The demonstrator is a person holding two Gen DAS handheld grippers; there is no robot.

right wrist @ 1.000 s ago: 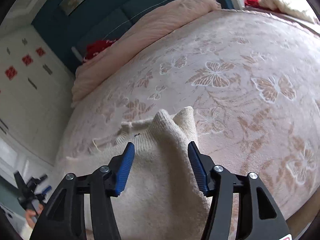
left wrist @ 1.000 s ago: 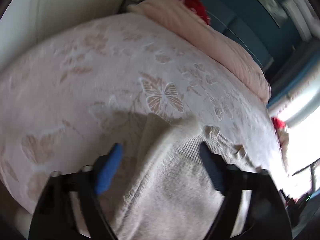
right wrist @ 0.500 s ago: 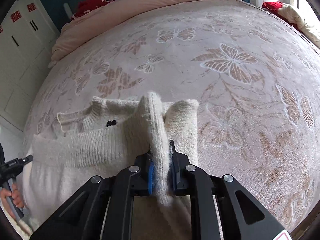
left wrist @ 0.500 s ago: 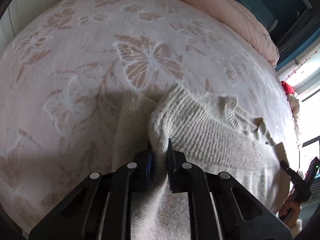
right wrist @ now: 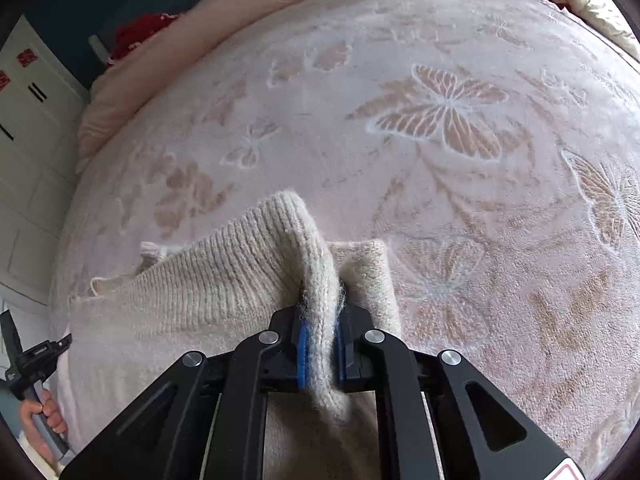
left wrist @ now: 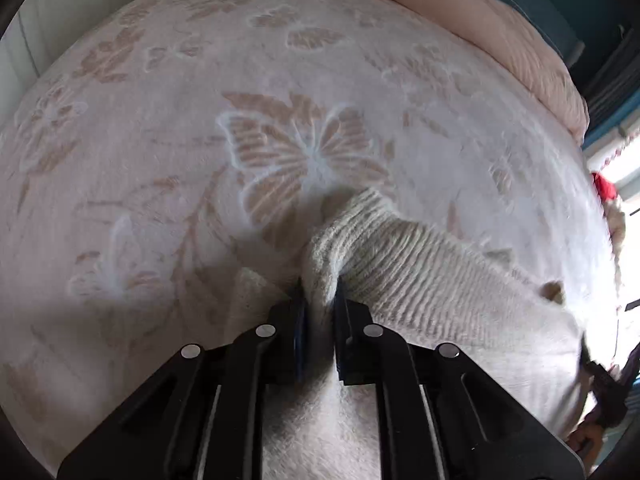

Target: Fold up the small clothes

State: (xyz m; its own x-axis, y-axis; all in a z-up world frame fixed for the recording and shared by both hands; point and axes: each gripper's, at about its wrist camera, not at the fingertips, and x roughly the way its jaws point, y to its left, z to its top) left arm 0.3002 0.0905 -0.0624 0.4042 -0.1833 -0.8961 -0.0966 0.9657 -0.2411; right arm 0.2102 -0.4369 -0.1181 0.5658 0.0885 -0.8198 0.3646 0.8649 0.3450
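Right wrist: butterfly-patterned pink blanket [right wrist: 440, 80] covers bed beside white cabinets [right wrist: 28, 140].

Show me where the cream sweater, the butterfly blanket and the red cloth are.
cream sweater [right wrist: 224, 280]: right wrist view, ribbed knit band.
butterfly blanket [left wrist: 304, 152]: left wrist view, large butterfly motif.
red cloth [right wrist: 140, 34]: right wrist view, its visible top beyond the blanket.

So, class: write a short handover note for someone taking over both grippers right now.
Left gripper: shut on a pinched ridge of the sweater.
Right gripper: shut on the sweater's other ribbed corner.
Both sets of jaws have just closed on the knit.
Sweater: lies on the butterfly blanket, ribbed edge lifted between the grippers.
Done: both corners gripped.
Left: likely carry the edge over, lay it down, release, finish the fold.
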